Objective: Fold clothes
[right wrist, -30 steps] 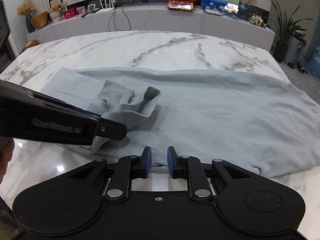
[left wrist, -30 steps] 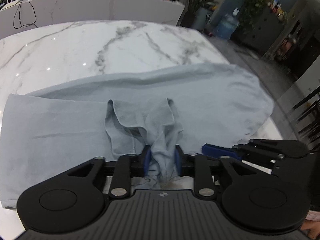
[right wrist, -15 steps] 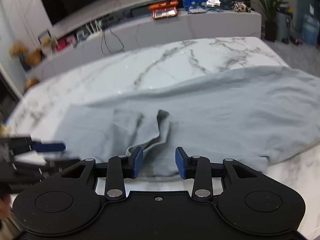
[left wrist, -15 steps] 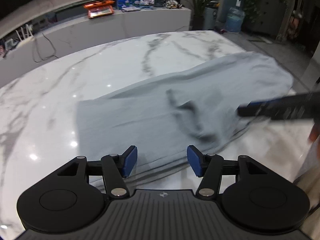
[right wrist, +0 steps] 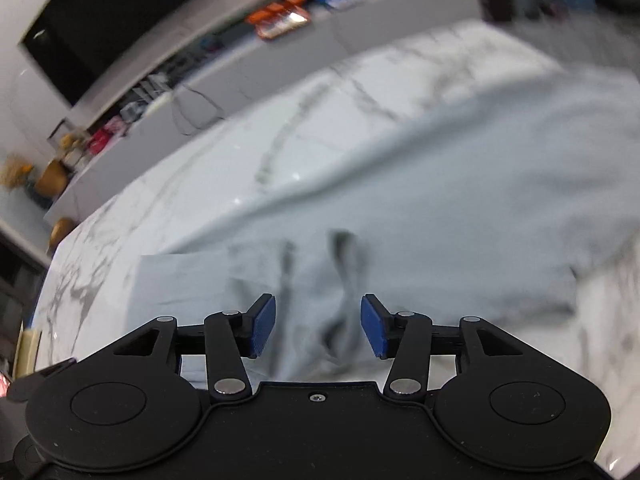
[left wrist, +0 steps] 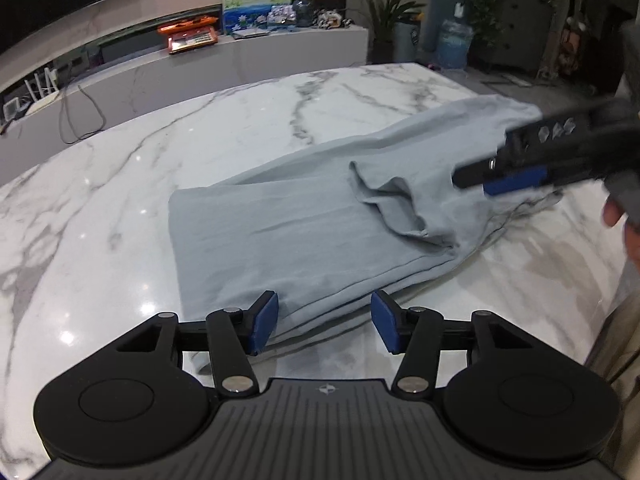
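My left tongs (left wrist: 325, 327) and right tongs (right wrist: 318, 327) are both spread, holding nothing, above the grey garment (left wrist: 304, 236) lying on the marble counter (left wrist: 120, 184), whose loose bunched flap could unfold if snagged.

Marble table (left wrist: 120, 216) w/ grey garment (left wrist: 304, 236) on it.
I see white top w/ grey veins, glossy, light spots reflecting. Garment lies flat across right half, one bunched fold near its middle, edge approx at table's near rim.
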The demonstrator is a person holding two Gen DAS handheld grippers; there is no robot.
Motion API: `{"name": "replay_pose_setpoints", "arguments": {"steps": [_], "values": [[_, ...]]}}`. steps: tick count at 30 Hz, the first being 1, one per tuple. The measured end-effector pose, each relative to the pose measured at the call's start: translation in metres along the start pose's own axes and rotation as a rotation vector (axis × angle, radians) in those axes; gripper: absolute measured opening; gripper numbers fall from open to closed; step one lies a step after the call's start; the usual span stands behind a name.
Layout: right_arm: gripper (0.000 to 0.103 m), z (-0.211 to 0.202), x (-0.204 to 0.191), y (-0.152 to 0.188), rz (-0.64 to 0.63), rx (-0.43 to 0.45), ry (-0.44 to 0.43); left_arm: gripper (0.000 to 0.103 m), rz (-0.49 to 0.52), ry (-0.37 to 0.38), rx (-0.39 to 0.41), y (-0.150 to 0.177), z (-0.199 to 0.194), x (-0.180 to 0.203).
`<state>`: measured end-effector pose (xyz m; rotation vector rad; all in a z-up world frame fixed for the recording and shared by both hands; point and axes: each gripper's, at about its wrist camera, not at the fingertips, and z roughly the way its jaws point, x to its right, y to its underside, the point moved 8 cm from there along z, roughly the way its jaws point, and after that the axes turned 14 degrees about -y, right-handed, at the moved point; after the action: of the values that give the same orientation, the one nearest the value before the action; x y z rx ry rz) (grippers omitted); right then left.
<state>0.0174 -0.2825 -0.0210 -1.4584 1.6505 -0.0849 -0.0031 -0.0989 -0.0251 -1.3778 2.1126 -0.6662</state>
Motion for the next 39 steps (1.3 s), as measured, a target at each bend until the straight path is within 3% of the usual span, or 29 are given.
{"name": "replay_pose_setpoints", "arguments": {"steps": [4,9,12,14,20,25,30,39], "values": [[0.046,0.018,-0.041,0.006,-0.135,-0.059,-0.053,0.05,-0.036,0.001,-0.017,0.004,0.002,-0.011],[0.046,0.04,-0.05,0.019,-0.273,-0.145,0.086,0.05,-0.059,0.008,-0.021,0.01,0.004,-0.021],[0.042,0.037,-0.04,0.021,-0.294,-0.141,0.134,0.05,-0.052,0.008,-0.017,0.011,0.003,-0.02],[0.037,0.026,-0.029,0.02,-0.262,-0.119,0.143,0.05,-0.047,0.004,-0.016,0.01,0.004,-0.02],[0.037,-0.006,0.012,0.016,-0.133,-0.066,0.19,0.05,-0.057,0.002,-0.015,0.011,0.004,-0.02],[0.039,-0.024,0.033,0.018,0.069,-0.007,0.062,0.05,-0.066,0.001,-0.01,0.011,0.004,-0.022],[0.039,-0.015,0.039,0.022,0.244,-0.001,-0.051,0.05,-0.055,-0.009,-0.008,0.011,0.006,-0.02],[0.042,0.008,0.032,0.02,0.311,-0.022,-0.067,0.05,-0.044,-0.007,0.004,0.012,0.005,-0.02]]}}
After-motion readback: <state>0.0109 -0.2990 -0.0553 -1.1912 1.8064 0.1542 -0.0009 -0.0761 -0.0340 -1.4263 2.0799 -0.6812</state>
